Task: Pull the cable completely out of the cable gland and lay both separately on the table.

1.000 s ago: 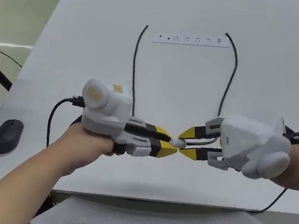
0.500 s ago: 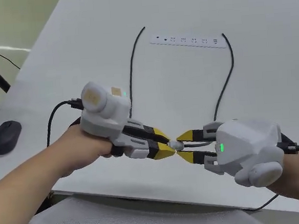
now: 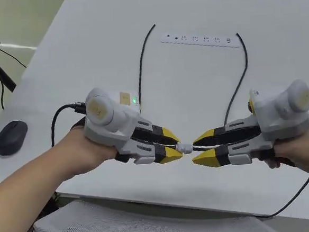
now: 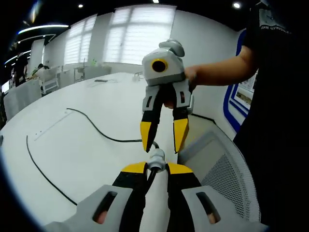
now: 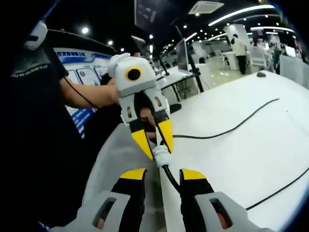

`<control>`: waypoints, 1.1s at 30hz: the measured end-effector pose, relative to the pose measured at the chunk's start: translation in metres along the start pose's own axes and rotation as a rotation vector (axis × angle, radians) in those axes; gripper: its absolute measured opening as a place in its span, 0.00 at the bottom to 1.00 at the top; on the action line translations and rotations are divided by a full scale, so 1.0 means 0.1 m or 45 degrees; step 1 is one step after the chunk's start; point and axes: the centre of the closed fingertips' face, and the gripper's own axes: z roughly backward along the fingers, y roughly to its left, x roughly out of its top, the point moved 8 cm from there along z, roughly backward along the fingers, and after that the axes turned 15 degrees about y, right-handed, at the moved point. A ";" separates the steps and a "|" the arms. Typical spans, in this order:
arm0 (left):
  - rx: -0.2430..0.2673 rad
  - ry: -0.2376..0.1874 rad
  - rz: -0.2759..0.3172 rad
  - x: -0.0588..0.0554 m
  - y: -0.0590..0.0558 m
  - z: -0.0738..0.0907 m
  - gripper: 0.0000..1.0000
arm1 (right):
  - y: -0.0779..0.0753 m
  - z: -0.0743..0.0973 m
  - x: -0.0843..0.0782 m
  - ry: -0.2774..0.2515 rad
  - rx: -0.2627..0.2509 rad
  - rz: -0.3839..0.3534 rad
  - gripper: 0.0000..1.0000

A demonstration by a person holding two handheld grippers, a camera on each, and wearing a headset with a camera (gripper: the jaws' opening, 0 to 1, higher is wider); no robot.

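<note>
Likely an open-plan office: white desks [image 4: 91, 73], monitor [image 5: 183, 54], ceiling lights [image 5: 237, 12].

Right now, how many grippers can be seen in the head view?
2. The left gripper is left of centre, jaws shut on the cable gland; the right gripper faces it from the right, jaws open around the cable. None seems hidden.

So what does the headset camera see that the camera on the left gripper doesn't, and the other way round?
The head view looks down on the white table and takes in a dark mouse near its left edge. The left gripper view looks outward instead and takes in bright windows across the room and the person's dark shirt. Both share the left gripper, shut on the small white cable gland, and the right gripper facing it, jaws apart around the black cable.
</note>
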 end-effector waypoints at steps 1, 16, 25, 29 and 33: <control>0.006 0.006 -0.010 0.00 0.00 0.00 0.15 | -0.01 0.00 0.01 -0.023 0.009 -0.013 0.22; 0.005 0.030 -0.041 0.02 -0.03 -0.02 0.15 | 0.00 -0.11 0.07 -0.062 0.226 -0.088 0.13; -0.005 0.037 -0.027 0.02 -0.01 -0.02 0.15 | 0.02 -0.11 0.08 -0.046 0.222 -0.052 0.09; -0.011 0.042 -0.005 0.01 0.01 -0.02 0.15 | 0.03 -0.11 0.11 -0.023 0.115 0.086 0.08; -0.031 0.035 0.042 0.00 0.03 -0.01 0.15 | 0.09 -0.10 0.13 -0.016 -0.019 0.247 0.08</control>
